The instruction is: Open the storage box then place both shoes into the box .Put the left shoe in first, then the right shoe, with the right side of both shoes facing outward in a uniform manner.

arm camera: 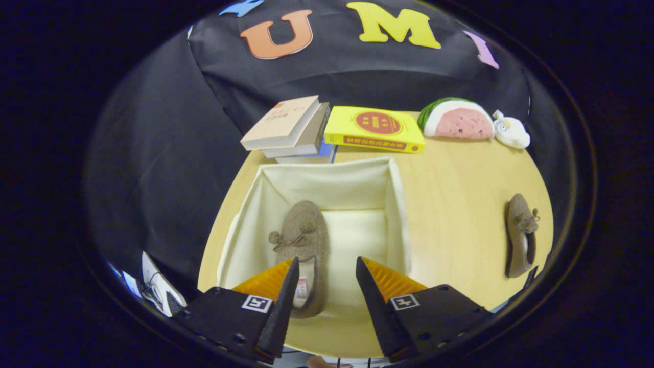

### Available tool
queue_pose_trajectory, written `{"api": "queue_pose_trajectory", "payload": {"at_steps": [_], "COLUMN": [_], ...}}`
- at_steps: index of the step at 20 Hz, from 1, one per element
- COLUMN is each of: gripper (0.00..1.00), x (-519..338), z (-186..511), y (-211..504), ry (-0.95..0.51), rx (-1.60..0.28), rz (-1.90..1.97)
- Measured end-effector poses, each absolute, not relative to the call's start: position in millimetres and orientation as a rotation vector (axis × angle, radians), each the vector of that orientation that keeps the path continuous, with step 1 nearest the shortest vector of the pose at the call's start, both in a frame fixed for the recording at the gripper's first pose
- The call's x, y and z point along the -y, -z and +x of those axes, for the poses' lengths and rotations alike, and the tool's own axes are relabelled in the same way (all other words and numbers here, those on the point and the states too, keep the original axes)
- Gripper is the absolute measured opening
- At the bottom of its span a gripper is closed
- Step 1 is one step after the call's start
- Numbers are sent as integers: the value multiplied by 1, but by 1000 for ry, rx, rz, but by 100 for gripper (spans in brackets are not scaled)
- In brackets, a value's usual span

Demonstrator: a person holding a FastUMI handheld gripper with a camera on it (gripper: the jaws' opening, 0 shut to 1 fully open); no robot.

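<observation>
Worktop [460, 204], pale wood, took up centre and right of frame. Storage box [393, 204] sat centre frame, lid off, cream fabric lining, open top facing up. Inside it, along its left wall, lay one brown shoe [301, 240], toe w/ small bow pointing toward frame top, heel end just ahead of the left finger. Second brown shoe [520, 235] lay on bare worktop at right of frame, well apart from box, toe also toward frame top.

Behind box, upper centre: stack of books [288, 128] at upper left of the box, yellow book [375, 129] flat just right of stack. Further right, watermelon-slice plush [456, 119], w/ a small white plush toy [511, 132] touching its right end.

Tongs [327, 266] at bottom centre, fingers spread wide, pinching nothing, tips above box's near part; shoe's heel showed beside left tip.
</observation>
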State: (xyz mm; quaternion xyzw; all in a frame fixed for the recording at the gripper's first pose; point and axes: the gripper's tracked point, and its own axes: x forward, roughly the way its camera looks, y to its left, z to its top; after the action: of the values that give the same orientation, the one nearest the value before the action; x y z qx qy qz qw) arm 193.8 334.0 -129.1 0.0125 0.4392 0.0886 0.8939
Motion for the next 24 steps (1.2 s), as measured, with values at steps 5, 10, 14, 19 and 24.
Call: {"api": "queue_pose_trajectory", "payload": {"at_steps": [5, 10, 14, 19, 24], "gripper": [97, 95, 95, 95, 94], "x": [-268, -183, -88, -5, 66], "z": [179, 172, 182, 182, 195], "y": [80, 74, 90, 127, 154], "ry": [-155, -100, 0, 71, 162], "rx": [-825, -820, -818, -902, -929], "rz": [-54, -71, -138, -116, -84]}}
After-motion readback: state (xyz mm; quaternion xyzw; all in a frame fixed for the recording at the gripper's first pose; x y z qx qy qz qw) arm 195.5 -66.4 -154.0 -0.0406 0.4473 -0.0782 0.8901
